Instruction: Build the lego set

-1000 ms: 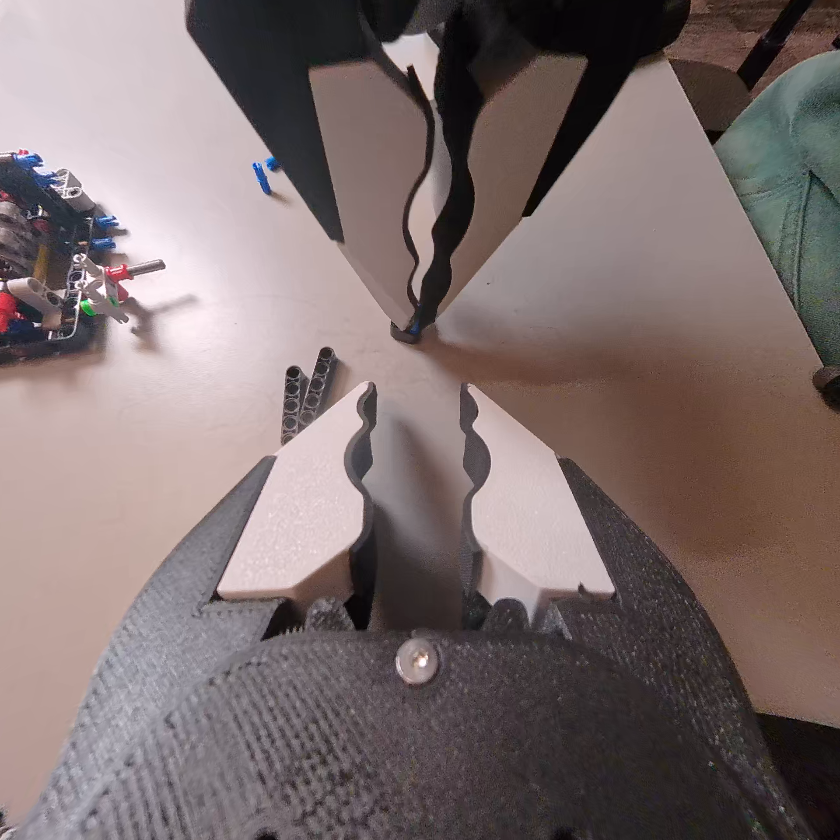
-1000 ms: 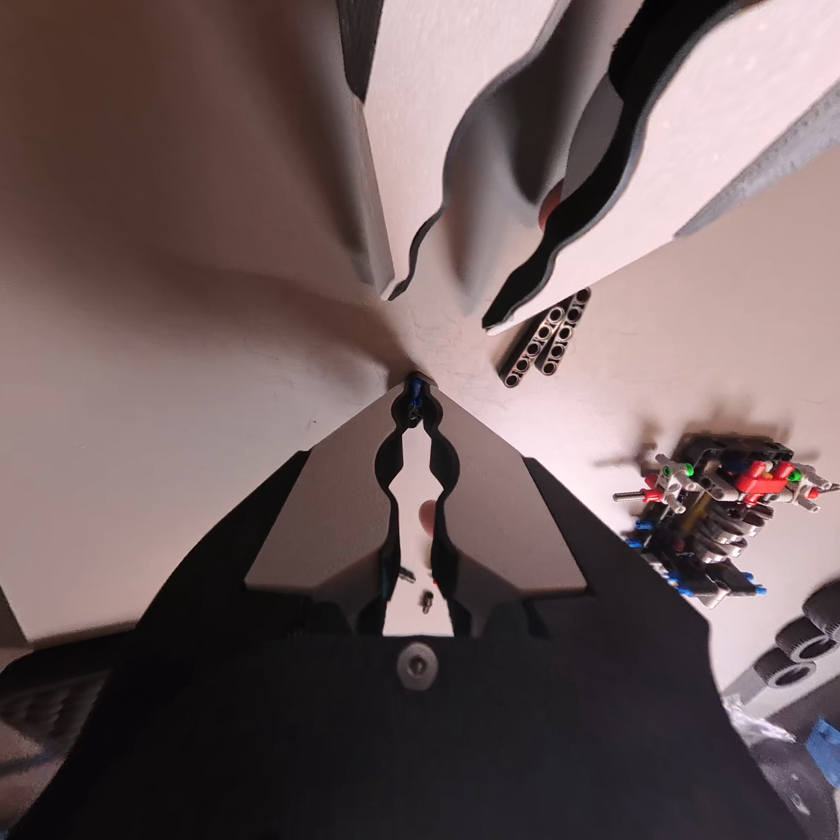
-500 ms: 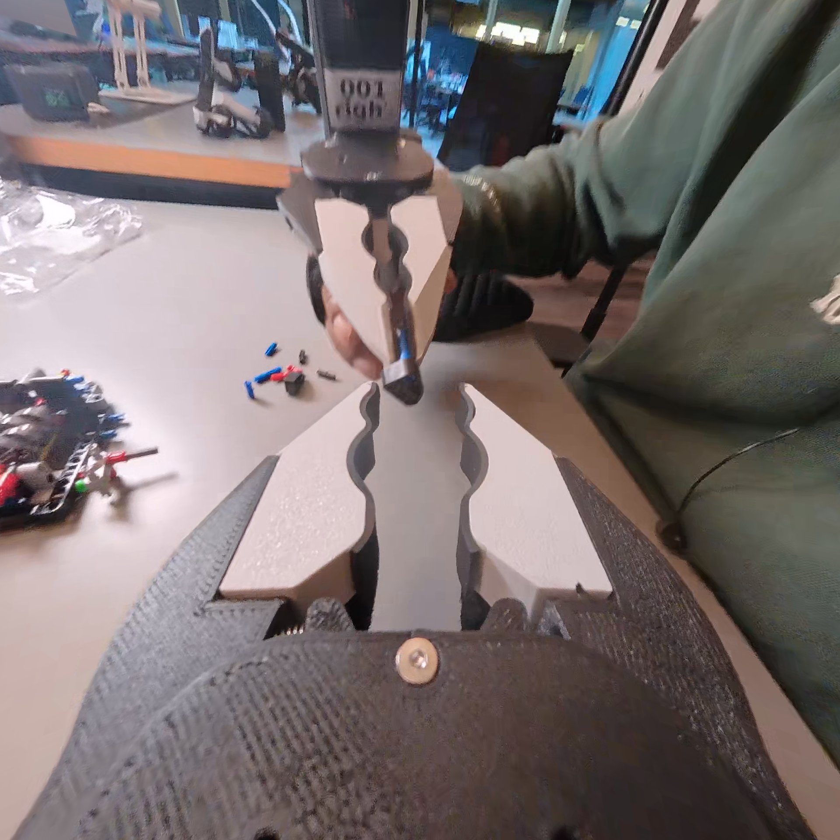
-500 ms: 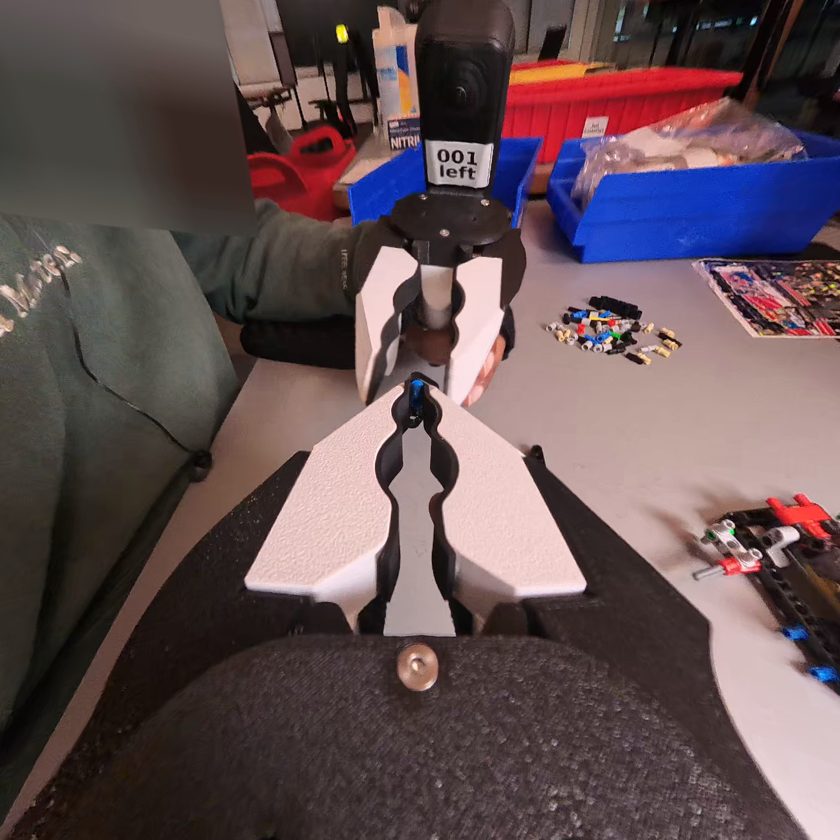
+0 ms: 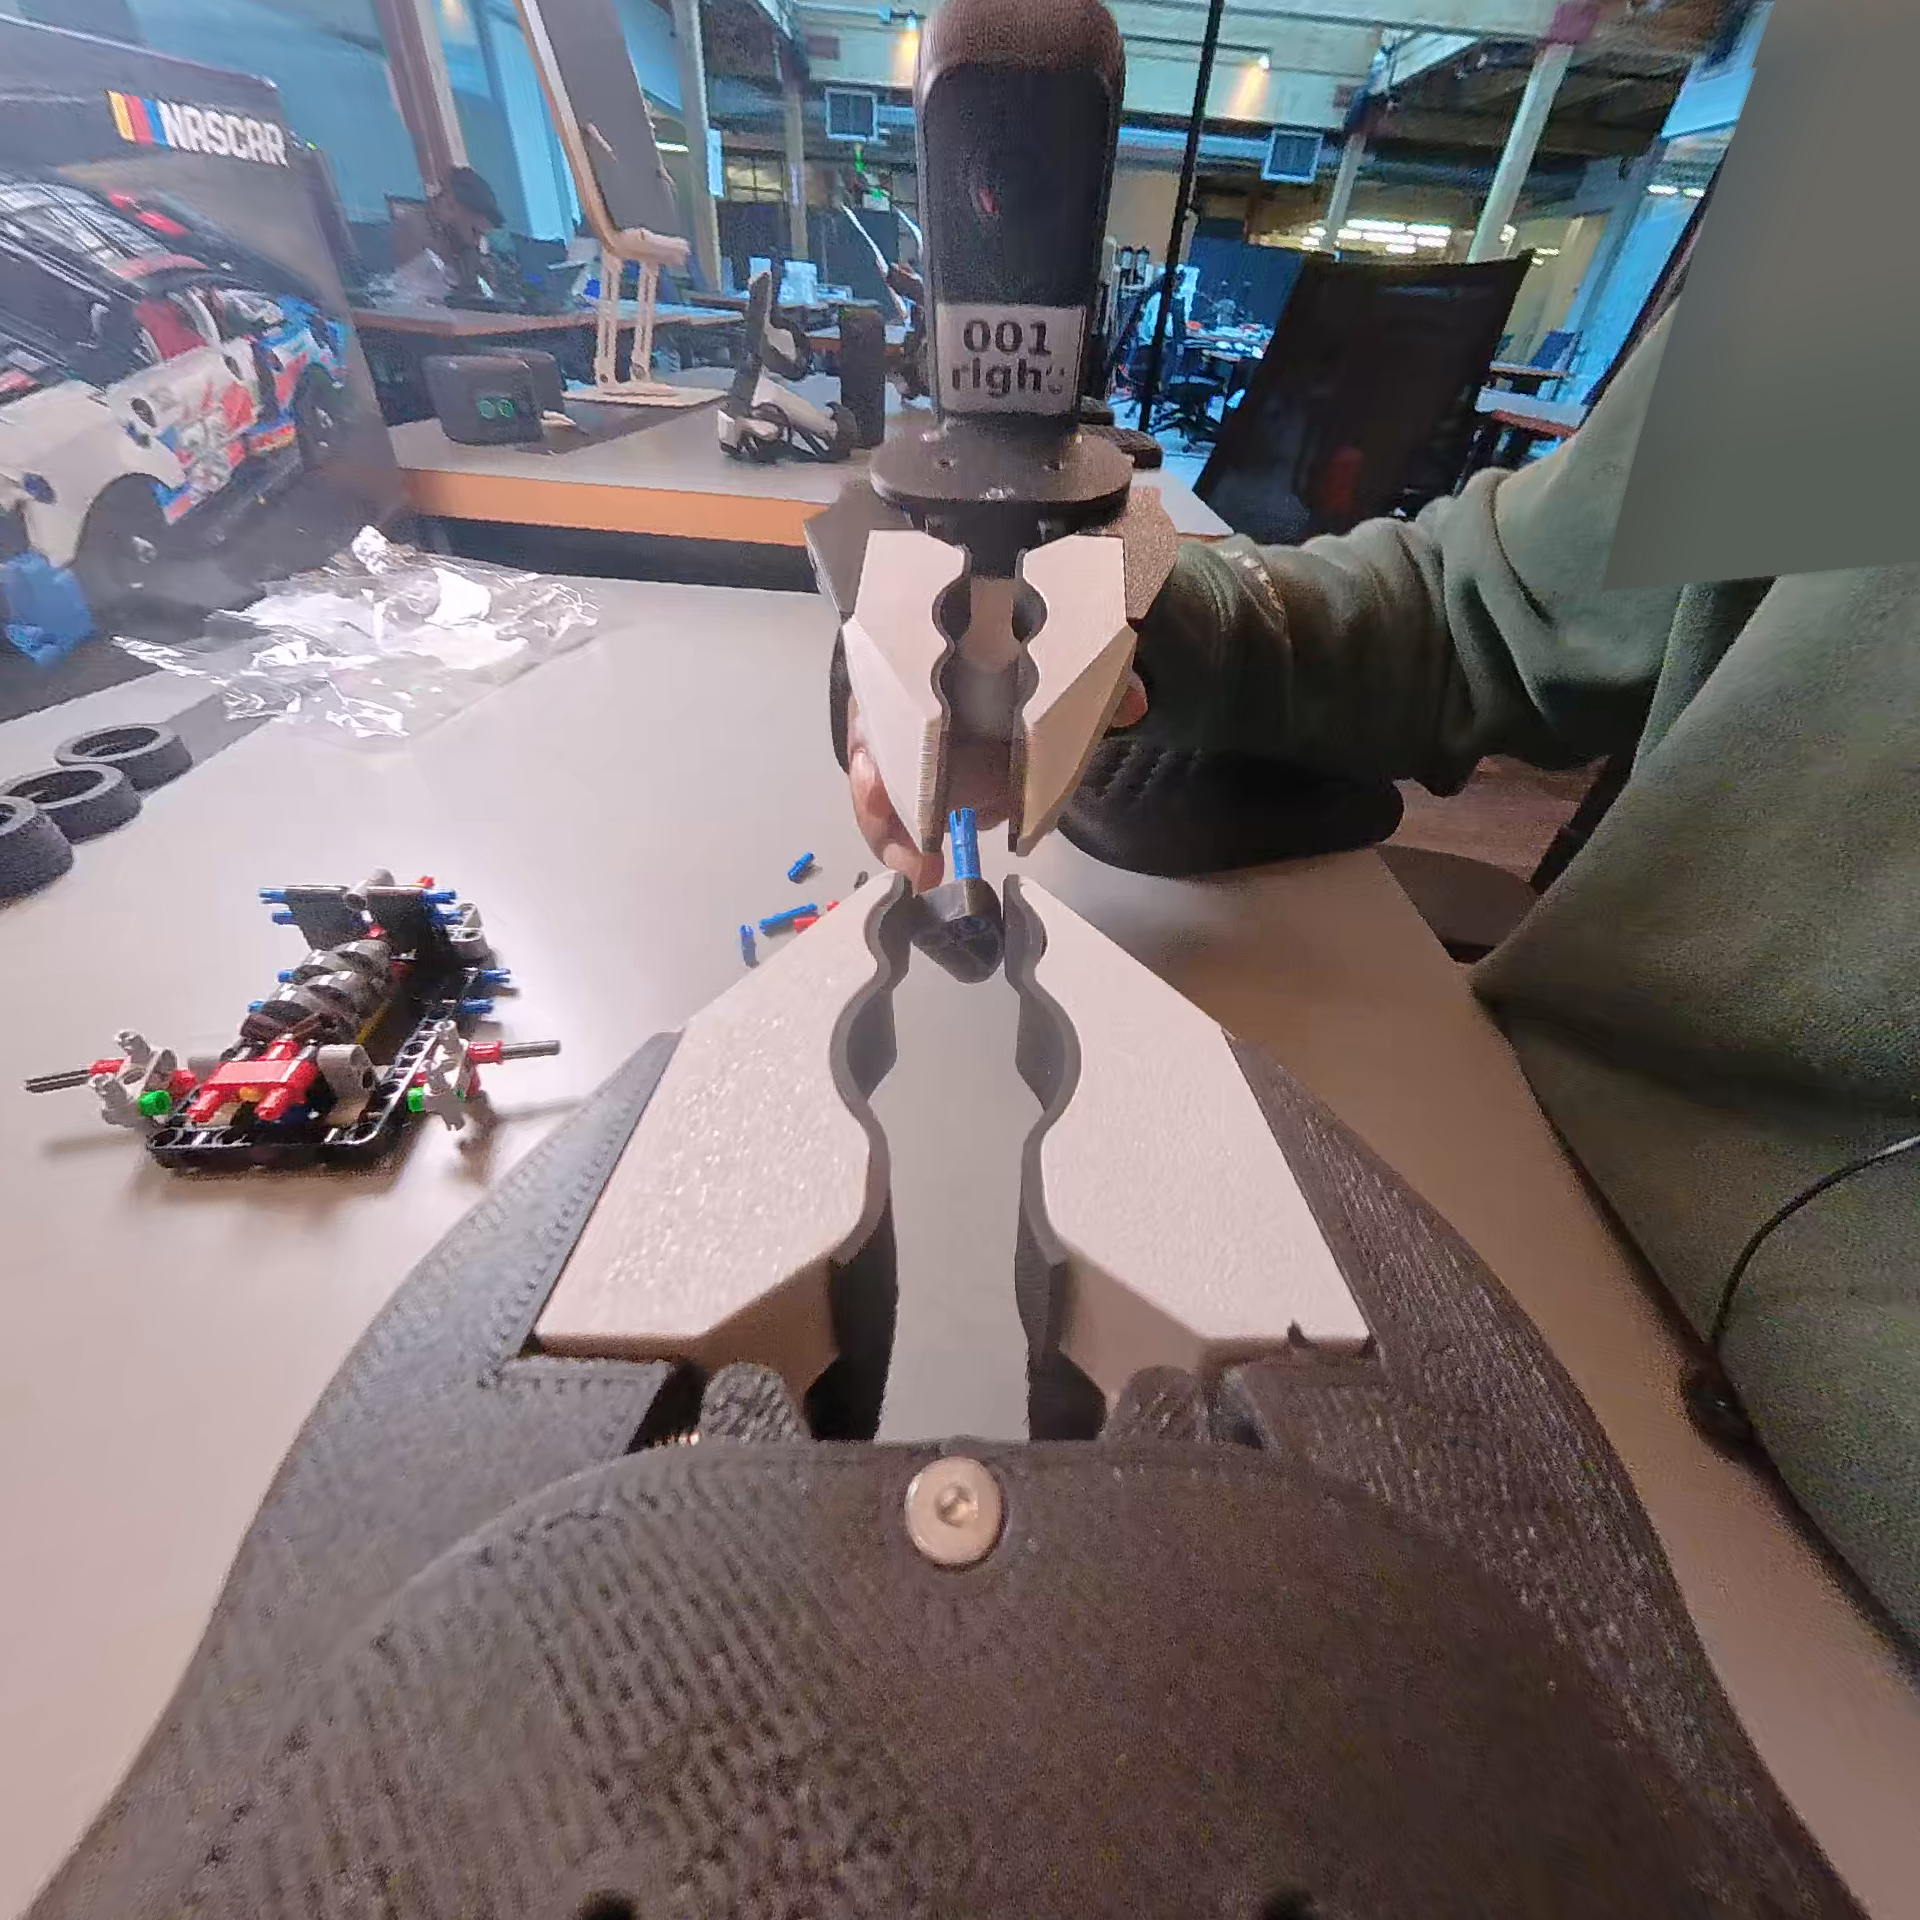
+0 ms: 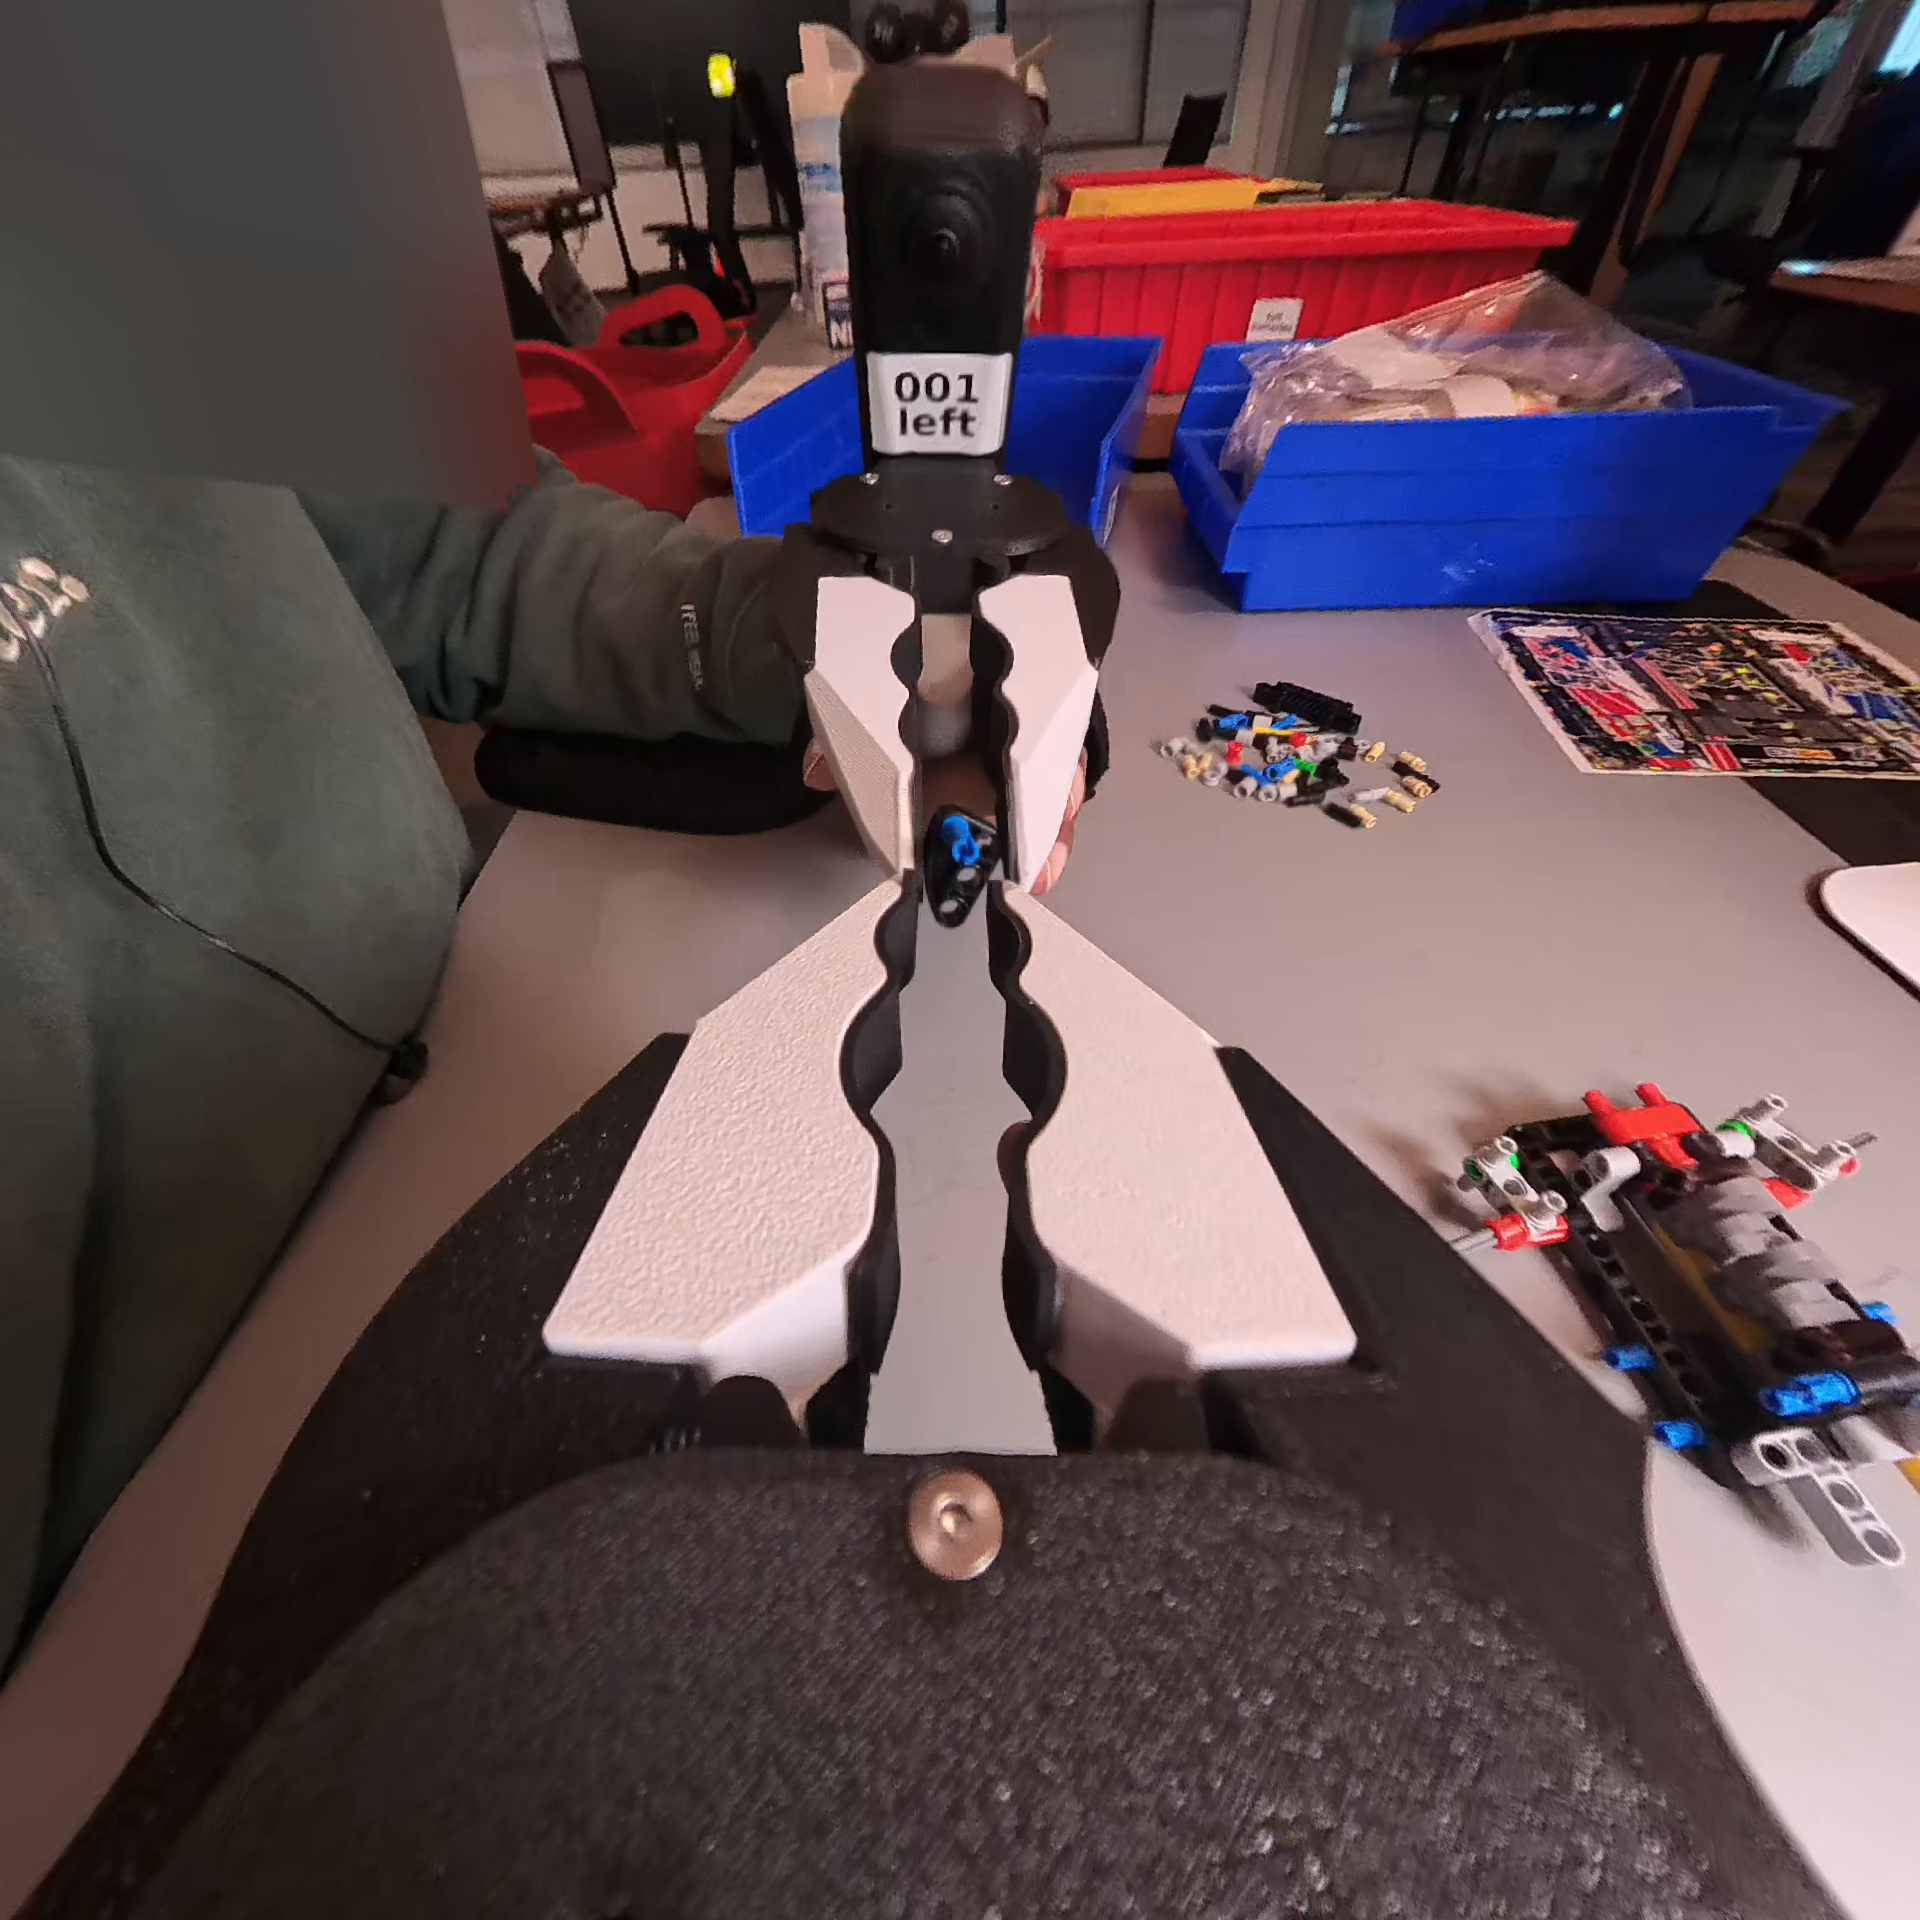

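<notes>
— Where is the piece just now?

— Up in the air above the counter (image 5: 623, 748), between the two tools, which face each other tip to tip. It is a small black connector (image 5: 956, 935) with a blue pin (image 5: 961, 844) standing out of it.

— Which one has it?

— The left tongs (image 5: 951, 899). Their tips press on the connector's two sides. The pin points toward the right tongs (image 6: 951, 899).

— And those?

— Parted. In the left wrist view the pin stands in the gap between their tips with daylight either side, so neither tip seems to touch it.

— The model itself?

— The half-built chassis (image 5: 312, 1029) lies flat on the counter, well apart from both tools, to the left of the left tongs. It has a black frame, red and grey parts at one end and blue pins along its sides.

— Anything else about?

— A few loose blue pins (image 5: 784, 920) on the counter just beyond the left tips, black tyres (image 5: 73, 800) near the far left edge, a scatter of small parts (image 6: 1299, 753) and a printed booklet (image 6: 1704, 691) beside it.
</notes>
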